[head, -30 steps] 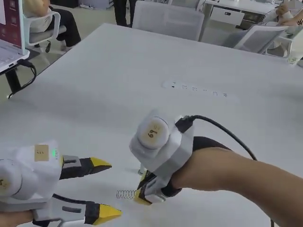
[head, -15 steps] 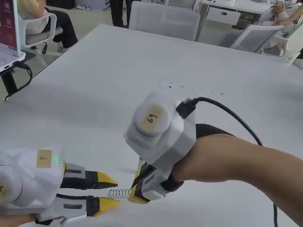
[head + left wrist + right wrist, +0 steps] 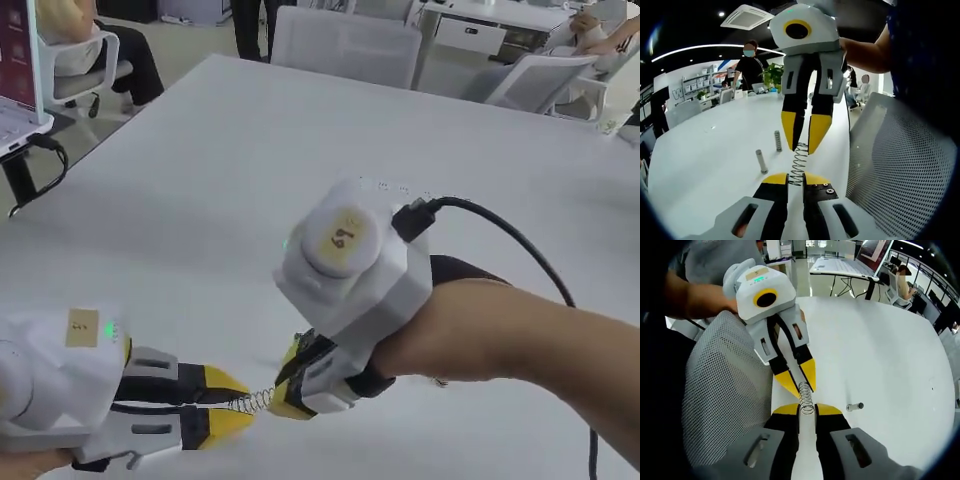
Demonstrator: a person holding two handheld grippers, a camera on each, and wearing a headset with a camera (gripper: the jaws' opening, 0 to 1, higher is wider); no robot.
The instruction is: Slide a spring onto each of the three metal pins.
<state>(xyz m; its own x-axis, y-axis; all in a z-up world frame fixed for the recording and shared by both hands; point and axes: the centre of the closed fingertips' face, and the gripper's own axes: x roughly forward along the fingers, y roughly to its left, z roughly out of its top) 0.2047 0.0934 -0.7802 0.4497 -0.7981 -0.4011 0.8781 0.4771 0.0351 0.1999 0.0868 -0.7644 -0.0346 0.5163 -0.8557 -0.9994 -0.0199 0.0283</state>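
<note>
The spring [image 3: 799, 161] is pinched end to end between the left hand-held gripper [image 3: 797, 178] and right hand-held gripper [image 3: 803, 146], both nearly closed on it. A near pin [image 3: 761, 161] and far pin [image 3: 777, 140] stand bare just left of them. Next, likely: one releases, the other lines it over a pin

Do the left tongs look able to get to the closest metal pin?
Probably, the way looks free: only bare table lies between the left tongs and the closest pin. But they are shut on the spring, and the right tongs grip its other end.
</note>
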